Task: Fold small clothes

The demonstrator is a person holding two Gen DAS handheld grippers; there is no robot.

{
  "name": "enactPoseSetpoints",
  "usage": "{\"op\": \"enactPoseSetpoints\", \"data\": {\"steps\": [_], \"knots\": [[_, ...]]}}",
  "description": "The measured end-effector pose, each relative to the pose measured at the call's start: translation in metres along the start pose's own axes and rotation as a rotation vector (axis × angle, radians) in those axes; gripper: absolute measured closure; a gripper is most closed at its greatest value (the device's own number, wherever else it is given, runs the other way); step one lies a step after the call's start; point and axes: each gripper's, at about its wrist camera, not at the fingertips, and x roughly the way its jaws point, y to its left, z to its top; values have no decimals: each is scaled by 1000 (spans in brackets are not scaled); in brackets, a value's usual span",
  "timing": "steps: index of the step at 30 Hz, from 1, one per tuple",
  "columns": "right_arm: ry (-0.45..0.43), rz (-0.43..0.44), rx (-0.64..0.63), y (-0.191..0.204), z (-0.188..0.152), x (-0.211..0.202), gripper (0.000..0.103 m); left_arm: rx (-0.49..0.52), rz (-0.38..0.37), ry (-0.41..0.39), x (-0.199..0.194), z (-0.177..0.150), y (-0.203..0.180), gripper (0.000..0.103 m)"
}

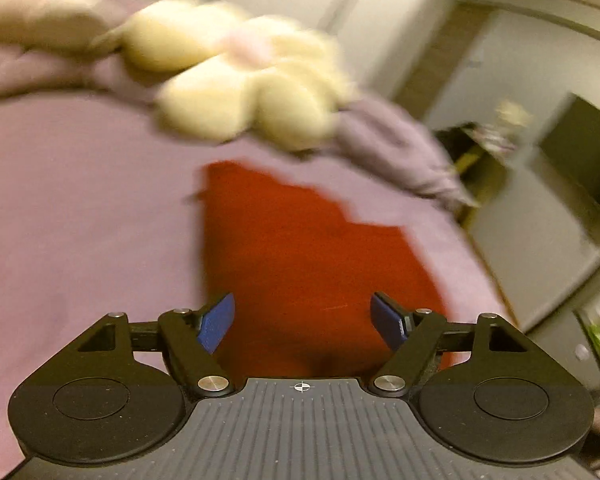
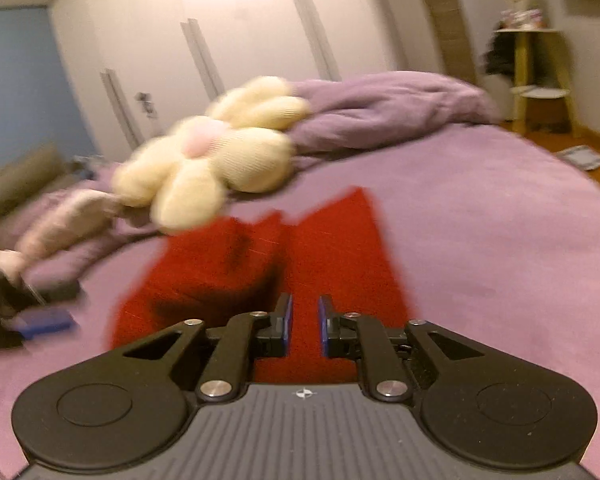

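A small red garment lies flat on the purple bedsheet. My left gripper is open wide above its near edge, holding nothing. In the right wrist view the red garment shows partly folded, with a raised fold on its left side. My right gripper hovers over the garment's near edge with its blue pads a narrow gap apart and nothing between them. The left gripper's blue pad shows at the left edge of that view. Both views are blurred.
A cream flower-shaped plush cushion lies just beyond the garment, also in the left wrist view. A rumpled purple duvet is heaped behind it. Wardrobe doors stand at the back, a small yellow shelf at the right.
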Motion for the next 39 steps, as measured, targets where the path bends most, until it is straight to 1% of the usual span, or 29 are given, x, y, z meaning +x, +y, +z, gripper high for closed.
{"op": "enactPoseSetpoints", "data": {"steps": [1, 2, 3, 4, 5, 8, 9, 10, 11, 12, 13, 14, 15, 16, 18, 19, 21, 22, 24, 26, 27, 29, 30, 31, 35, 36, 38, 39], "knots": [[19, 54, 4, 9, 7, 8, 70, -43, 18, 23, 4, -2, 13, 23], [43, 101, 6, 18, 15, 18, 63, -74, 21, 43, 7, -6, 23, 23], [67, 141, 1, 25, 21, 31, 48, -100, 23, 72, 8, -11, 33, 23], [97, 158, -10, 32, 26, 44, 37, -108, 22, 92, 11, -14, 37, 23], [134, 158, -17, 38, 29, 59, 36, -98, 16, 106, 13, -18, 38, 23], [280, 170, 20, 43, 34, 107, 36, -45, 28, 115, 17, -21, 36, 23], [311, 167, 37, 43, 34, 119, 36, -32, 31, 115, 18, -21, 35, 23], [327, 175, 48, 42, 33, 128, 39, -28, 31, 117, 19, -22, 34, 23], [333, 187, 65, 42, 31, 131, 49, -31, 30, 116, 18, -22, 34, 23], [329, 212, 87, 40, 30, 131, 78, -37, 29, 113, 17, -19, 33, 23], [319, 222, 95, 41, 30, 129, 88, -39, 30, 108, 17, -17, 31, 23], [293, 216, 78, 43, 31, 124, 89, -37, 35, 96, 16, -16, 29, 23], [243, 205, 43, 45, 33, 114, 89, -32, 46, 81, 17, -13, 26, 23], [163, 171, -12, 49, 35, 98, 90, -20, 59, 67, 17, -11, 22, 23], [79, 108, -54, 48, 34, 77, 90, -3, 83, 65, 21, -7, 15, 23], [53, 71, -53, 43, 30, 70, 90, -2, 88, 74, 25, -6, 12, 23], [64, -13, -83, 35, 20, 71, 90, -15, 74, 100, 35, -7, 7, 23], [99, -48, -97, 30, 11, 78, 90, -16, 66, 112, 40, -9, 4, 22], [161, -87, -116, 24, -3, 94, 89, -4, 52, 134, 53, -12, -2, 20], [158, -85, -137, 21, -7, 97, 87, 0, 69, 136, 56, -12, -3, 19], [159, -71, -140, 20, -3, 94, 83, 6, 70, 135, 57, -10, -3, 19], [142, -53, -96, 14, 5, 86, 65, 16, 71, 133, 57, -9, -2, 19], [135, -52, -66, 8, 7, 85, 45, 15, 74, 133, 57, -9, -1, 19], [136, -47, -19, 0, 9, 85, 37, 11, 75, 134, 56, -10, 0, 19], [208, 39, 102, -22, 11, 102, 38, -5, 73, 131, 56, -10, 1, 19], [217, 62, 119, -24, 12, 105, 41, -5, 75, 131, 58, -10, 0, 19], [237, 118, 151, -27, 15, 110, 56, 0, 75, 132, 57, -9, -1, 19], [239, 144, 173, -28, 16, 112, 74, 1, 73, 134, 57, -9, 0, 19]]}}
